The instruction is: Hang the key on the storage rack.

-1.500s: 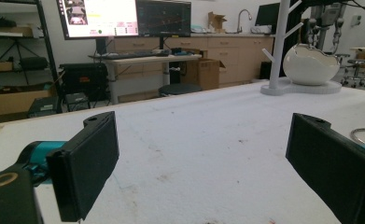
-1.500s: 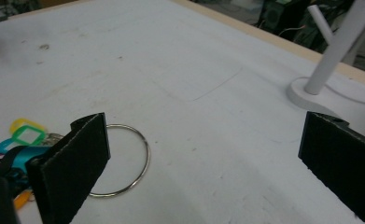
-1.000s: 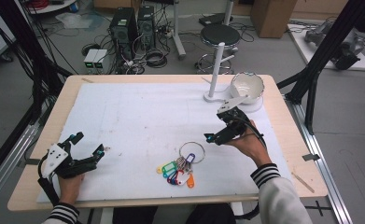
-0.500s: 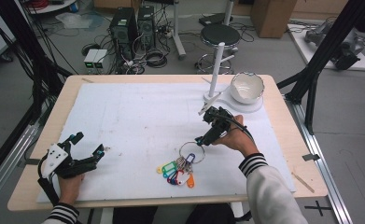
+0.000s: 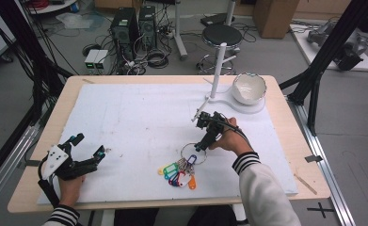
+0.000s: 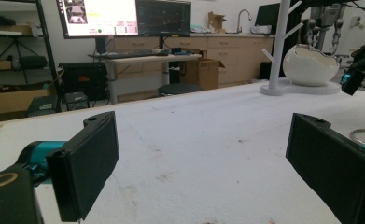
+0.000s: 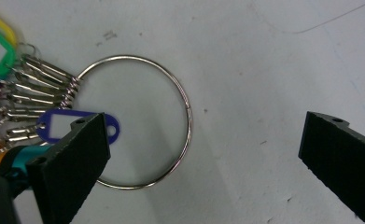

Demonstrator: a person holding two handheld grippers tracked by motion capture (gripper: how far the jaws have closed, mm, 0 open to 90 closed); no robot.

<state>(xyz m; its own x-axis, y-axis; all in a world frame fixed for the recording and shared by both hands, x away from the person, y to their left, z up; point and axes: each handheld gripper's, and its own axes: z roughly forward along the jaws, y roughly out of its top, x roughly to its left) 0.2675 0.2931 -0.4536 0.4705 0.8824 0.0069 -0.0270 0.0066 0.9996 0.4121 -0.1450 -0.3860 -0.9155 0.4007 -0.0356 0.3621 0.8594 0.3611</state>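
Right gripper (image 7: 203, 163) spread wide, empty, directly over the key ring (image 7: 138, 121) lying flat on the worktop (image 5: 139, 122) front-centre, tags (image 5: 177, 174) fanning toward the person; left gripper (image 5: 88, 147) also spread and empty, well apart at front-left, so right is nearer.
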